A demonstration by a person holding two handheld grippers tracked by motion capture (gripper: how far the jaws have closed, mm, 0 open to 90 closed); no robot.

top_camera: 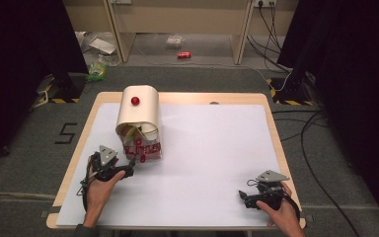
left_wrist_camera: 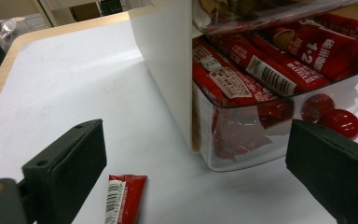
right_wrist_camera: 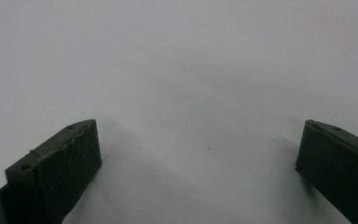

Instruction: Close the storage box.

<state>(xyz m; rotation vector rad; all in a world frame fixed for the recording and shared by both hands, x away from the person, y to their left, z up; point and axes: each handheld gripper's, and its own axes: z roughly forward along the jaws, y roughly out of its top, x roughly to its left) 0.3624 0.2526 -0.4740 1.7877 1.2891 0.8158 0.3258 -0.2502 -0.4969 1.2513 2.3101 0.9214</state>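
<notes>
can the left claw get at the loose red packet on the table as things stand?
Probably yes. The left claw is open, and the red packet lies flat on the white table between its jaws, just short of the clear box, with nothing over it.

A cream box (top_camera: 138, 111) with a curved roll-top lid and red knob (top_camera: 135, 100) stands upright at the surface's far left. Its clear drawer (left_wrist_camera: 261, 140) is packed with red sachets (left_wrist_camera: 261, 65). One red sachet (left_wrist_camera: 123, 198) lies flat just beside the box.
</notes>
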